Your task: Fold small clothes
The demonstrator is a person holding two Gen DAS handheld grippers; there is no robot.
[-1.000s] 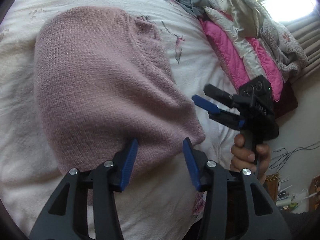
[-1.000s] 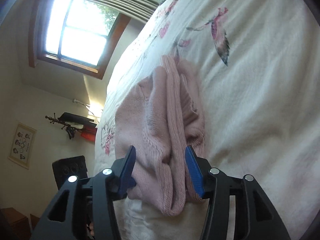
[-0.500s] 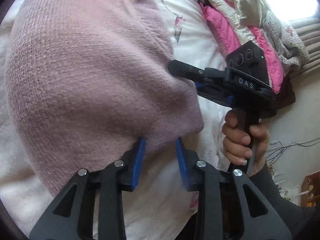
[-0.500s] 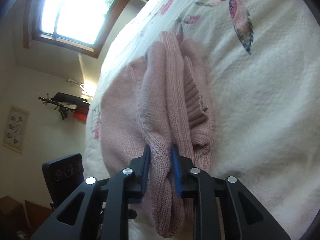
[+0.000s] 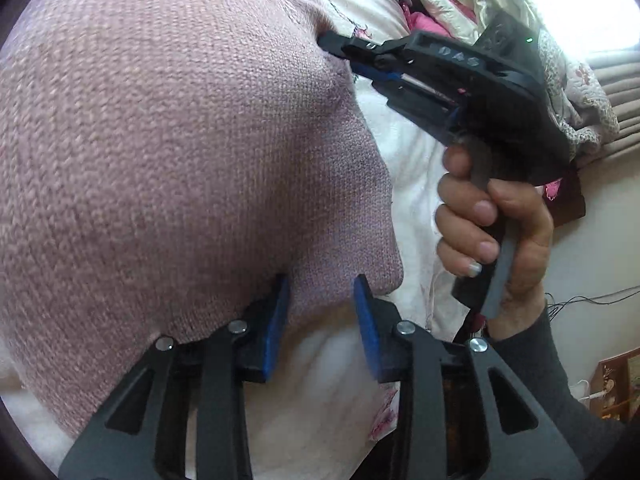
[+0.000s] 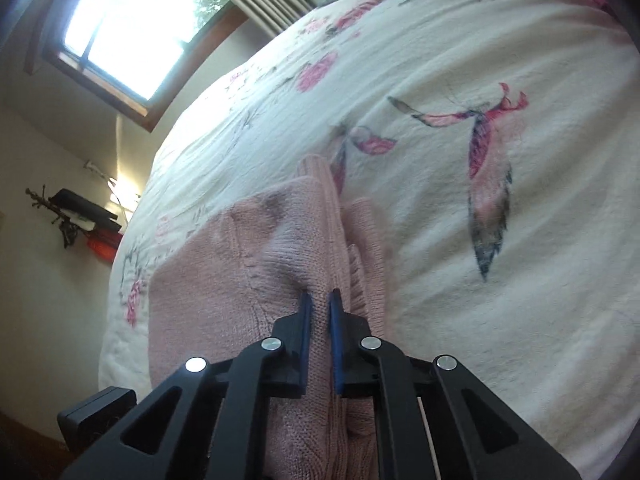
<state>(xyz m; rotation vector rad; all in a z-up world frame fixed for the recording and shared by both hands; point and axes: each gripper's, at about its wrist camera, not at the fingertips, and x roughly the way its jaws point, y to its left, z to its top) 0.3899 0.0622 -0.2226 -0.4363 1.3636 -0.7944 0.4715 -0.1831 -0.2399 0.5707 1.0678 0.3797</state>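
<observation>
With my right gripper (image 6: 319, 312) pinching the pink sweater (image 5: 168, 152) on the bed (image 6: 460, 60), I should close my left gripper (image 5: 320, 308), jaws half-open astride the hem, before lifting evenly.

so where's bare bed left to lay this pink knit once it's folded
The white floral bedspread is bare beyond the pink knitted sweater, around the feather print. It is crowded by the pile of pink and cream quilts at the bed's edge.
</observation>
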